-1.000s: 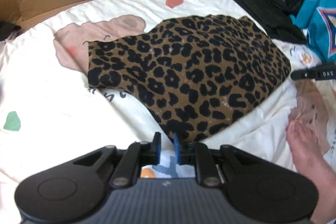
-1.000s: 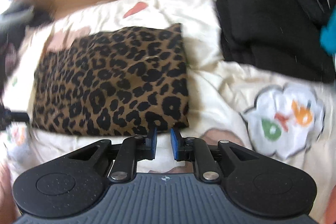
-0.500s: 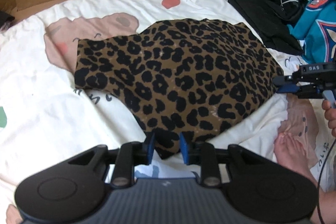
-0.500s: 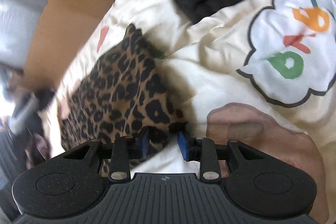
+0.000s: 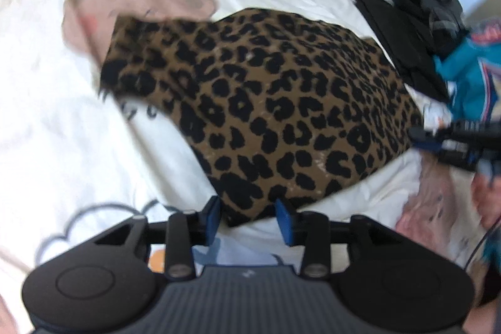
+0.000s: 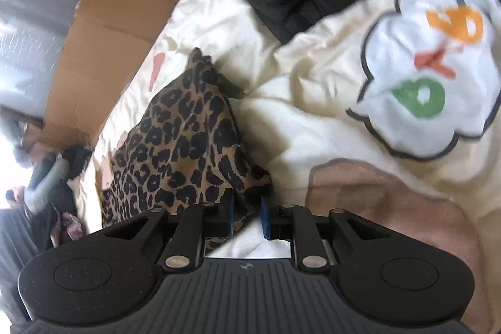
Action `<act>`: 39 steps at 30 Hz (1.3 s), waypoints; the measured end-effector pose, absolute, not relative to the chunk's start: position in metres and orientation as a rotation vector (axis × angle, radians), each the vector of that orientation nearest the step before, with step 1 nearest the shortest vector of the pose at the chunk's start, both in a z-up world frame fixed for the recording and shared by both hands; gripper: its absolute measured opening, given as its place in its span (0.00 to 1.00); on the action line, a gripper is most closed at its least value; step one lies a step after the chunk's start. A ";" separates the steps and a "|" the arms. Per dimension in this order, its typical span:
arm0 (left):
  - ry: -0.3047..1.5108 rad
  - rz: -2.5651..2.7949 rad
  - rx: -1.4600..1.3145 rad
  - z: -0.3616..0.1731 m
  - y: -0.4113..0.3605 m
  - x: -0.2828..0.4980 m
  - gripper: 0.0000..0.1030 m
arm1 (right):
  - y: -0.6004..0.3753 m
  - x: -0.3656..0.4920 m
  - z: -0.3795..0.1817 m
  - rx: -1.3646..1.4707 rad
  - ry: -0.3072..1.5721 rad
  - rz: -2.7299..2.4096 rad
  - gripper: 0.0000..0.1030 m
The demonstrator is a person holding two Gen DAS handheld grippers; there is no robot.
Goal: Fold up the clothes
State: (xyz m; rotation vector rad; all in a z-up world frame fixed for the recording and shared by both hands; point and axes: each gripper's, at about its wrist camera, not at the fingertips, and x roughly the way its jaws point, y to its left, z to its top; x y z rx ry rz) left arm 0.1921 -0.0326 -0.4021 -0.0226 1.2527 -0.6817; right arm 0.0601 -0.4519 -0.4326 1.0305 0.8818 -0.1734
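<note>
The leopard-print garment [image 5: 266, 102] lies on the bed's printed quilt [image 5: 56, 127], partly doubled over. Compared with a second ago, the left claw [image 5: 249, 216] has spread its jaws wide and now straddles the garment's near corner. The right claw [image 6: 247, 216], then held clear of the cloth, has closed in; its jaws stand apart with the opposite corner between them. Neither is clamped yet. Judged from this, both corners are about to be gripped for another fold.

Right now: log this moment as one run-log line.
left gripper: open at leopard garment corner | right gripper: open around another corner | bedsheet
</note>
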 end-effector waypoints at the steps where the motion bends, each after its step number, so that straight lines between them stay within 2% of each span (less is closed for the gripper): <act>1: 1.267 -0.672 -0.068 -0.405 -0.028 0.194 0.40 | -0.452 0.060 -0.437 1.062 0.879 -0.172 0.19; 3: 1.273 -0.672 -0.111 -0.406 -0.022 0.195 0.40 | -0.453 0.060 -0.439 1.083 0.871 -0.172 0.28; 15: 1.293 -0.656 -0.289 -0.419 -0.007 0.197 0.39 | -0.454 0.067 -0.450 1.136 0.830 -0.182 0.27; 16: 1.298 -0.655 -0.294 -0.420 -0.006 0.198 0.30 | -0.454 0.067 -0.450 1.138 0.829 -0.184 0.26; 17: 1.310 -0.655 -0.305 -0.421 -0.005 0.199 0.26 | -0.455 0.068 -0.450 1.139 0.829 -0.185 0.22; 19: 1.326 -0.655 -0.267 -0.421 -0.006 0.200 0.09 | -0.453 0.067 -0.448 1.128 0.833 -0.184 0.18; 21: 1.333 -0.656 -0.216 -0.416 -0.010 0.202 0.07 | -0.452 0.067 -0.445 1.118 0.840 -0.186 0.13; 24: 1.352 -0.655 -0.194 -0.408 -0.012 0.205 0.05 | -0.449 0.065 -0.440 1.112 0.850 -0.192 0.11; 39: 1.346 -0.676 -0.078 -0.374 -0.008 0.210 0.04 | -0.426 0.048 -0.428 1.130 0.906 -0.114 0.09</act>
